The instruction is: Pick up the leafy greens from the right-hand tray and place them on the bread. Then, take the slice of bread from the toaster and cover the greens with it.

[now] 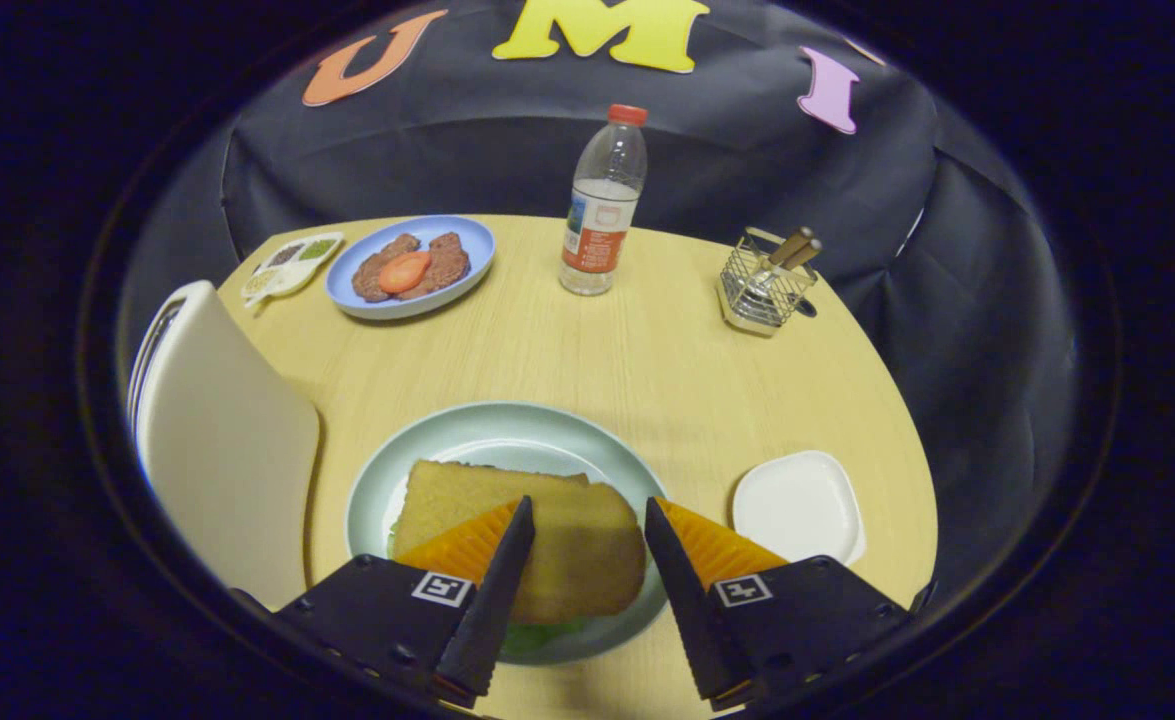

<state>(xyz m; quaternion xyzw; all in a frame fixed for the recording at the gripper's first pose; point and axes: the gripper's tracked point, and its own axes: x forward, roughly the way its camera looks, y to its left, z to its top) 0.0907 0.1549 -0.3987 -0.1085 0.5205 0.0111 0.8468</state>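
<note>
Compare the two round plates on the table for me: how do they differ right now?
The pale green plate lies right at the open gripper, bearing a bread slice over greens. The blue plate sits far beyond the fingers, near the bottle, and looks smaller from here. It holds brown patties with a tomato slice. Both are round, rimmed and flat on the wooden table.

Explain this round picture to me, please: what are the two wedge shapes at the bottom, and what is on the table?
The camera rides on a hand-held gripper. The wedges are its two fingers, open and holding nothing, above a slice of bread on a pale green plate. Green leaves peek from beneath the bread. Left stands a white toaster, right an empty white tray. Beyond: a blue plate of food, a water bottle and a wire basket.
</note>
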